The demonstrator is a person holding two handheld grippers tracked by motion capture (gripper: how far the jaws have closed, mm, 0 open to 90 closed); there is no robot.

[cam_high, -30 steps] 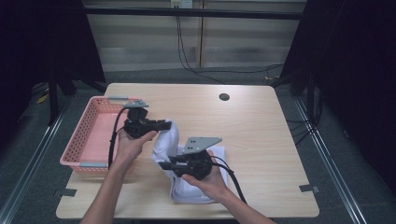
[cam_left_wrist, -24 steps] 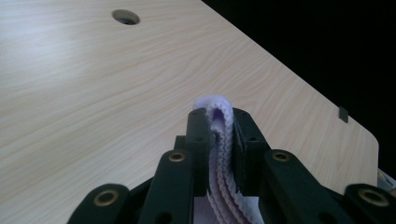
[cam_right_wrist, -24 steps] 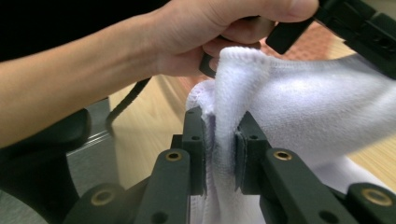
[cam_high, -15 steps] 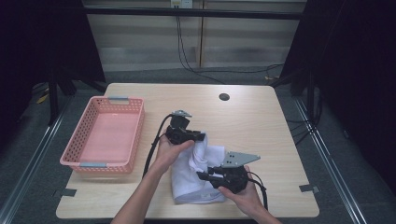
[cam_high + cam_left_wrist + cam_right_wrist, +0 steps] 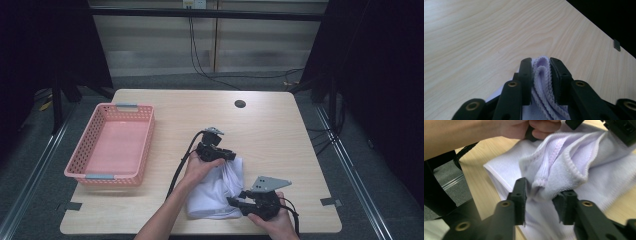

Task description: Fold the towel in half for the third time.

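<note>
A white cloth point(image 5: 215, 192) lies bunched on the wooden table point(image 5: 280, 135), near its front edge. My left gripper point(image 5: 230, 155) sits low at the cloth's far right corner. Its jaws have just been opening, but the hemmed cloth edge point(image 5: 541, 75) still fills the gap of the left gripper point(image 5: 541, 65) and touches both pads. My right gripper point(image 5: 233, 202) is at the cloth's near right corner. In its own view the right gripper point(image 5: 543, 187) has also just been opening, and a fold of cloth point(image 5: 579, 167) stands loose between the parted jaws.
A pink basket point(image 5: 120, 106) with nothing in it stands at the table's left. A dark round hole point(image 5: 240, 104) sits near the far edge. Tape marks point(image 5: 330, 202) lie at the front corners. The left hand point(image 5: 524, 127) is close above the right gripper.
Both hands carried the cloth rightward from beside the basket and lowered it onto the table. The right jaws stand wider than before.
</note>
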